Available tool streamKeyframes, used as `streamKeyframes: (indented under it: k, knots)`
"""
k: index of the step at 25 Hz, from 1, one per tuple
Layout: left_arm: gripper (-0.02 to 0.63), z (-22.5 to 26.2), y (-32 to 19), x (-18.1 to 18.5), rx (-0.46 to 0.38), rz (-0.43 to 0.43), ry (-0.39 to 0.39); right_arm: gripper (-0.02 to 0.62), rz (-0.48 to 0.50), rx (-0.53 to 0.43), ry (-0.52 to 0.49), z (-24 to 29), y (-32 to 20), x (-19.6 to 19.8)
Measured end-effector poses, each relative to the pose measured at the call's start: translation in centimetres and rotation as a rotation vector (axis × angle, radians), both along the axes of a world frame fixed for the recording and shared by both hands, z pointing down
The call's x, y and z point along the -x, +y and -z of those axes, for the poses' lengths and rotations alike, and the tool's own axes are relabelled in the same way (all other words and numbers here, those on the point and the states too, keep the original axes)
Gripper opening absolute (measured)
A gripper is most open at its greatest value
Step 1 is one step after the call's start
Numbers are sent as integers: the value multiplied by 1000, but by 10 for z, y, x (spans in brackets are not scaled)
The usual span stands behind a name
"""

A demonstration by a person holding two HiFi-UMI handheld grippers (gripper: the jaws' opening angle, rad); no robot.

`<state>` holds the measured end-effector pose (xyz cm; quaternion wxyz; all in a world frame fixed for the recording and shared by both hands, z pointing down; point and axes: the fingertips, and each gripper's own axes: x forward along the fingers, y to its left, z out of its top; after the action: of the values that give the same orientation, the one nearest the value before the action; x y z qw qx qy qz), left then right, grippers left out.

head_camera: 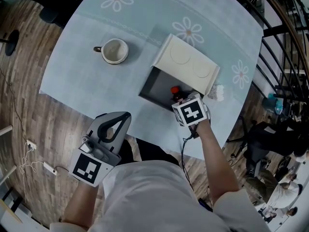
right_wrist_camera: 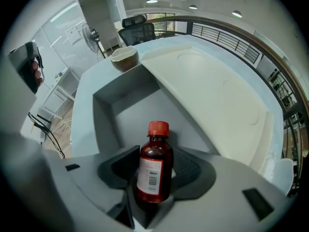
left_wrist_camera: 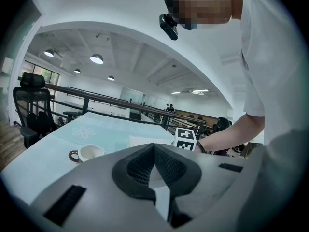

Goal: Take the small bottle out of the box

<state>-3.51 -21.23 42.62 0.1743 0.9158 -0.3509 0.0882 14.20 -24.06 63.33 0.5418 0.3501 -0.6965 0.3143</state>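
Your right gripper is clenched on the small bottle, one jaw on either side of its labelled brown body, red cap upright. The bottle sits over the grey floor of the open box, at the box's lower right edge just right of centre in the head view. Whether it touches the floor, you cannot tell. The white lid stands raised behind it. A mug stands well apart on the table, upper left. Your left gripper hangs at lower left, off the table edge, jaws pressed together on nothing.
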Motion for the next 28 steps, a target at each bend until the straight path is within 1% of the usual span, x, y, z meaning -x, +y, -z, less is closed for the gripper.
streamKeyframes:
  k: [4, 8, 18, 28]
  knots:
    - [6, 3, 3, -1, -4, -11, -6, 225, -2, -22, -23, 2, -1, 2]
    - [6, 7, 6, 3, -14, -17, -15, 224, -22, -73, -57, 14, -5, 7]
    - [6, 34, 22, 3, -70, -49, -32, 222, -68, -263, -173, 75, -9, 19]
    - [6, 72, 36, 3, -149, -94, -44, 222, -112, -454, -287, 155, 3, 31]
